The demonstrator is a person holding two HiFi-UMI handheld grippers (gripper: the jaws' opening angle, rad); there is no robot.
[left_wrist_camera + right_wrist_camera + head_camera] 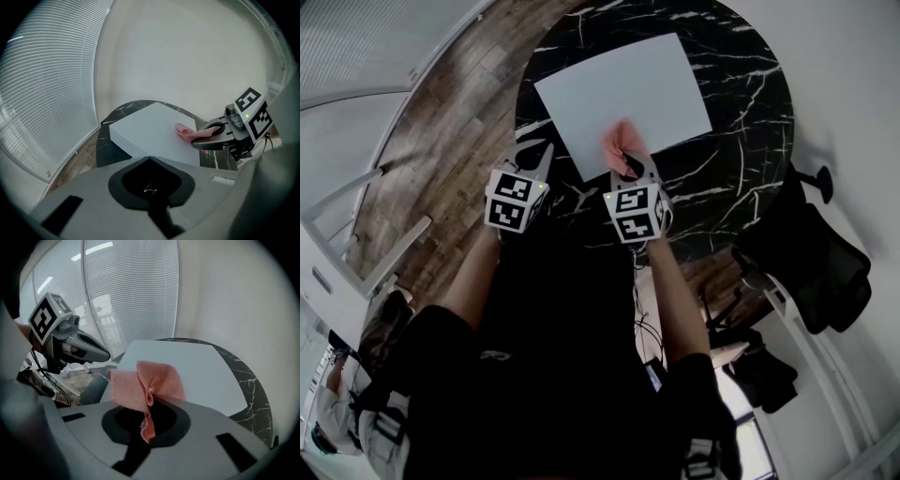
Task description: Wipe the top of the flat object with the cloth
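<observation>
Coarse-woven pink cloth (149, 383), matt white slab (623, 94), glossy black marble tabletop (741, 159)

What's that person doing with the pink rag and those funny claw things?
A person holds a gripper in each hand over a round black table. The right gripper is shut on a pink cloth, held at the near edge of the white flat board, which looks set for wiping. The left gripper is shut on nothing, beside the board.

Left claw (149, 158) closed; right claw (152, 398) clamped.
</observation>
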